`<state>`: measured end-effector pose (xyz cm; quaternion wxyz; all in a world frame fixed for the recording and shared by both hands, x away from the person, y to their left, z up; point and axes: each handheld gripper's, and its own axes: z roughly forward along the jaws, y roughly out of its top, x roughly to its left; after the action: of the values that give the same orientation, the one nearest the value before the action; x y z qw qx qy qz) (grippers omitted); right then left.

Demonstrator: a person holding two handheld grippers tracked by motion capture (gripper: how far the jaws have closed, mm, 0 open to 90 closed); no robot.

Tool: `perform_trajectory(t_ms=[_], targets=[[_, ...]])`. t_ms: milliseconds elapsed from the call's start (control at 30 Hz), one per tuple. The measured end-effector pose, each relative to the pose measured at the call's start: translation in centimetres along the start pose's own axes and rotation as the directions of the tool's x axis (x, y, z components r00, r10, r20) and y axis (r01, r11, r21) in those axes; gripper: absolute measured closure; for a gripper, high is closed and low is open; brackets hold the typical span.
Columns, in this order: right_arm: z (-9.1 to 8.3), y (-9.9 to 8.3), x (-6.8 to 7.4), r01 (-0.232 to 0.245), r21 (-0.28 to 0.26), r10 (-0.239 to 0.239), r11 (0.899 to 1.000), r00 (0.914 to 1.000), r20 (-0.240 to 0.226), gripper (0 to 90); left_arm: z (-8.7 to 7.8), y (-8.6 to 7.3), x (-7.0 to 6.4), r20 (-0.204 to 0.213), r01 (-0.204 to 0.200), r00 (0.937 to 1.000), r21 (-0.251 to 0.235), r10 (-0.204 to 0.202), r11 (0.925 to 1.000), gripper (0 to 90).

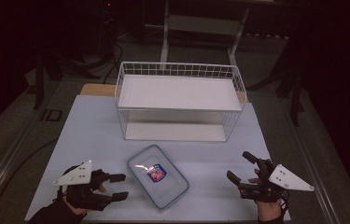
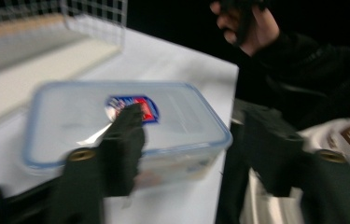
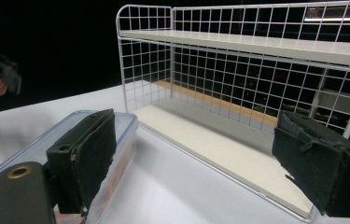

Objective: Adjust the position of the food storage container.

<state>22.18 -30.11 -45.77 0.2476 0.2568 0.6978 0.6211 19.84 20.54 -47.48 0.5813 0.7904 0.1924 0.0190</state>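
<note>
A clear plastic container [image 1: 157,175] with a blue-rimmed lid and a red-and-blue label lies on the white table [image 1: 93,130], near its front edge. My left gripper [image 1: 124,186] is just left of the container, open, its jaws pointing at it and nothing between them. In the left gripper view, which is blurred, the container [image 2: 172,112] lies close ahead between the spread jaws of the left gripper [image 2: 193,116]. My right gripper [image 1: 237,164] stands open to the right of the container, apart from it. In the right gripper view the container [image 3: 37,144] sits behind the left jaw of the right gripper [image 3: 196,121].
A white wire rack [image 1: 179,100] with two white shelves stands behind the container at mid-table; it looms ahead as the rack [image 3: 256,46] in the right gripper view. The other hand [image 2: 247,23] shows far off. Dark floor and table legs surround the table.
</note>
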Motion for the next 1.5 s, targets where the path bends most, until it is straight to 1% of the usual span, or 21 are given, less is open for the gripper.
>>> perform_trajectory(t_ms=[33,133,167,200,233,267,300,367,400,467,500,533,600,633,700,833,1100,1267,1333,1400,1500], targets=[[0.0,0.0,0.0,0.000,0.000,0.000,1.000,1.0000,0.000,13.4,0.3,-0.1,0.0,0.013,-0.003,0.9999,0.014,0.003,0.9999,48.2],[0.0,0.0,0.0,0.001,-0.001,-0.001,1.000,1.0000,0.000,13.4,1.1,-0.2,-0.2,0.049,-0.018,0.9987,0.076,0.015,0.9969,60.9],[0.0,0.0,0.0,-0.001,-0.003,0.001,1.000,1.0000,-0.003,13.4,1.4,-0.2,-0.3,0.063,-0.025,0.9978,0.095,0.020,0.9952,67.4],[0.0,0.0,0.0,-0.001,-0.003,0.001,1.000,1.0000,-0.003,13.4,1.7,-0.3,-0.4,0.074,-0.027,0.9971,0.117,0.018,0.9928,67.4],[0.0,0.0,0.0,-0.001,-0.005,0.001,1.000,1.0000,-0.003,13.4,2.1,-0.4,-0.5,0.082,-0.040,0.9962,0.141,0.029,0.9892,72.0],[-0.1,0.0,-0.1,-0.003,-0.005,0.003,1.000,1.0000,-0.003,13.4,2.7,-0.7,-0.7,0.096,-0.048,0.9949,0.177,0.032,0.9831,77.3],[-0.1,0.0,-0.1,-0.003,-0.005,0.003,1.000,1.0000,-0.003,13.4,2.7,-0.7,-0.7,0.096,-0.048,0.9949,0.177,0.032,0.9831,80.7],[-0.1,0.0,-0.1,-0.005,-0.006,0.005,1.000,1.0000,-0.002,13.4,3.3,-1.0,-0.7,0.100,-0.057,0.9943,0.204,0.037,0.9773,87.7],[-0.1,0.0,-0.1,-0.005,-0.006,0.005,1.000,1.0000,-0.002,13.4,3.6,-1.1,-0.6,0.104,-0.054,0.9941,0.221,0.031,0.9738,87.7],[-0.1,0.0,-0.1,-0.004,-0.006,0.004,1.000,1.0000,-0.002,13.4,4.2,-1.4,-0.6,0.102,-0.069,0.9938,0.250,0.044,0.9658,89.6],[-0.1,0.0,-0.1,-0.004,-0.006,0.004,1.000,1.0000,-0.002,13.4,4.5,-1.5,-0.5,0.112,-0.071,0.9928,0.266,0.042,0.9613,89.6],[0.0,0.0,-0.1,-0.005,-0.007,0.005,1.000,1.0000,-0.003,13.4,4.9,-1.7,-0.6,0.104,-0.090,0.9926,0.286,0.062,0.9539,89.7],[0.0,0.0,-0.1,-0.005,-0.006,0.005,1.000,1.0000,-0.002,13.4,5.8,-1.9,-0.7,0.111,-0.090,0.9921,0.311,0.057,0.9462,89.7],[0.0,0.0,-0.2,-0.007,-0.007,0.007,1.000,1.0000,-0.003,13.4,6.1,-2.0,-0.8,0.105,-0.093,0.9926,0.319,0.062,0.9432,89.7],[0.0,0.0,-0.2,-0.008,-0.007,0.007,1.000,1.0000,-0.003,13.4,6.8,-2.1,-0.8,0.116,-0.113,0.9901,0.339,0.078,0.9341,89.8],[-0.1,0.0,-0.1,-0.005,-0.006,0.005,1.000,1.0000,-0.004,13.4,8.2,-2.4,-0.9,0.130,-0.121,0.9885,0.360,0.079,0.9253,89.8],[-0.1,-0.1,-0.2,-0.012,-0.006,0.012,1.000,0.9999,-0.007,13.4,9.7,-2.2,-0.6,0.155,-0.122,0.9856,0.373,0.068,0.9200,89.8],[-0.1,-0.1,-0.2,-0.014,-0.005,0.014,1.000,0.9999,-0.009,13.4,10.6,-1.8,-0.6,0.155,-0.132,0.9848,0.373,0.079,0.9185,89.9],[-0.1,-0.1,-0.2,-0.014,-0.005,0.014,1.000,0.9999,-0.007,13.4,11.1,-1.6,-0.6,0.158,-0.134,0.9841,0.367,0.080,0.9204,89.9],[-0.1,0.0,-0.1,-0.009,-0.004,0.009,1.000,0.9999,-0.005,13.4,11.7,-1.4,-0.6,0.161,-0.143,0.9829,0.370,0.088,0.9179,89.9],[-0.1,0.0,-0.1,-0.010,-0.005,0.010,1.000,0.9999,-0.006,13.4,12.4,-1.2,-0.5,0.162,-0.144,0.9828,0.370,0.089,0.9177,89.9]])
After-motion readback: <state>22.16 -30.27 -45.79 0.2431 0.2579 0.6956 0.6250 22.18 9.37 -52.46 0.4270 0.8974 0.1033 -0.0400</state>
